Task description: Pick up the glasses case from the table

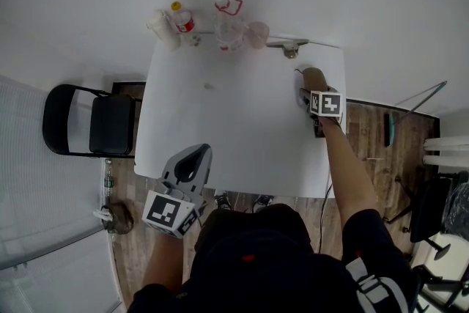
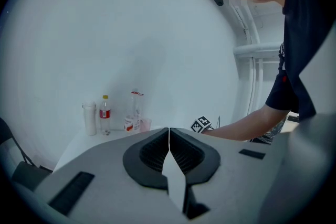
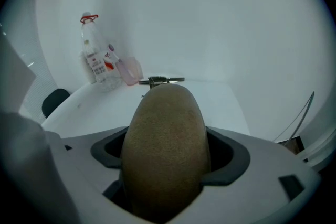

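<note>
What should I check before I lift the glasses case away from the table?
1. Grip: the right claw is shut on the brown glasses case, jaws on both its sides. Ok.
2. Depth of hold: the case reaches well back between the jaws. Ok.
3. Case clear of the table: no view shows its underside. Cannot tell.
4. Way ahead: the bottles and pink cup stand at the far edge, apart from the case. Ok.
5. The metal clamp at the far edge sits ahead of the case, not touching it. Ok.
6. The left claw is shut, empty, at the near left edge. Ok.
</note>
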A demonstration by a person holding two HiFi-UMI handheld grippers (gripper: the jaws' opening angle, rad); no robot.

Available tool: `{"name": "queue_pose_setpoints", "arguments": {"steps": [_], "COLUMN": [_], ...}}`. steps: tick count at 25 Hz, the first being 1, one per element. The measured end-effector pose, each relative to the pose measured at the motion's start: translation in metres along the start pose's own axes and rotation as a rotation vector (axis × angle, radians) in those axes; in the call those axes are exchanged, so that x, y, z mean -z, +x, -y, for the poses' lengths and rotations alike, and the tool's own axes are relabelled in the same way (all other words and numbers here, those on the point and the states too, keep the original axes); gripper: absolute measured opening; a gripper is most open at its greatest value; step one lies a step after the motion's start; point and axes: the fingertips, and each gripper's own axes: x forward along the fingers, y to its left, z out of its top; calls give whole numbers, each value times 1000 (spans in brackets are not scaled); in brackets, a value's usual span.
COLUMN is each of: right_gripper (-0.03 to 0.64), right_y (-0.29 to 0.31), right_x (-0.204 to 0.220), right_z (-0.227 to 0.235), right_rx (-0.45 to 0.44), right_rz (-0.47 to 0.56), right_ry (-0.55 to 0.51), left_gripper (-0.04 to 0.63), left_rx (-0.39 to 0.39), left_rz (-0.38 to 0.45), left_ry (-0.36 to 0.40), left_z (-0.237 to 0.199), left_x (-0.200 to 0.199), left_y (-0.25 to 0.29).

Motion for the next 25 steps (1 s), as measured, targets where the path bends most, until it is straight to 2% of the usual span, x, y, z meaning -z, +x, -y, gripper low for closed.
{"name": "queue_pose_setpoints", "arguments": {"steps": [6, 13, 18, 25], "right_gripper": [407, 407, 407, 407], "right_y": [-69, -190, -269, -353], "right_x": [-17, -55, -67, -71], "right_z": [-41, -95, -135, -176], "right_rx": [-78, -121, -151, -142], "right_rz": [180, 409, 514, 656], "right_ry": [-9, -32, -20, -107], "left_gripper": [23, 23, 23, 23], "left_rx": [47, 119, 161, 223], "left_rz": [24, 77, 97, 138], "left_ry": [10, 53, 85, 119], "left_z": [-2, 5, 9, 24], "left_x": [-6, -30, -45, -65], "left_y": [-10, -27, -35, -49]}}
